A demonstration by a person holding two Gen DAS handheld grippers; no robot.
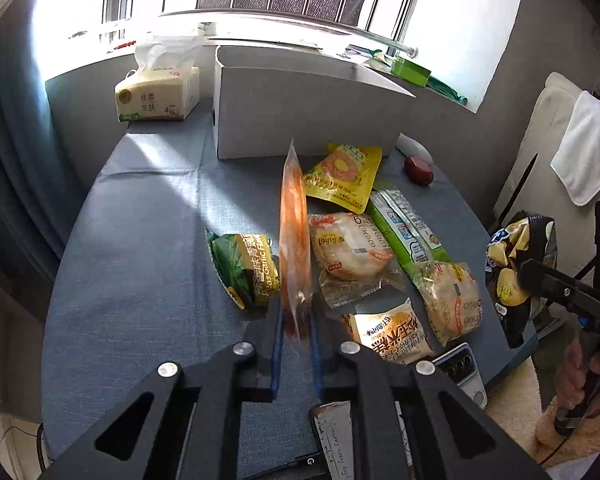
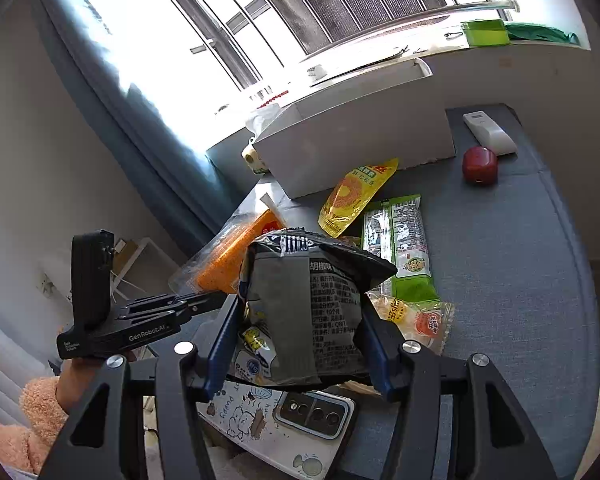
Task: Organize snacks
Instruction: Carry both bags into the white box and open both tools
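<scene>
Holding snacks lifted above the desk (image 1: 140,240), the left gripper (image 1: 296,332) jaws clamp an orange packet (image 1: 294,240) and the right gripper (image 2: 300,344) jaws a black bag (image 2: 300,312), likely bound for the white box (image 1: 300,120) at the desk's far edge.

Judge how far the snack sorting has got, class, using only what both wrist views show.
Done: nothing visibly; the white cardboard box's inside is hidden. In hand: the left gripper clamps a clear orange snack packet, the right gripper a black-and-grey crisp bag. Left on the blue tablecloth: yellow pouch, green pea packet, wrapped buns.
</scene>
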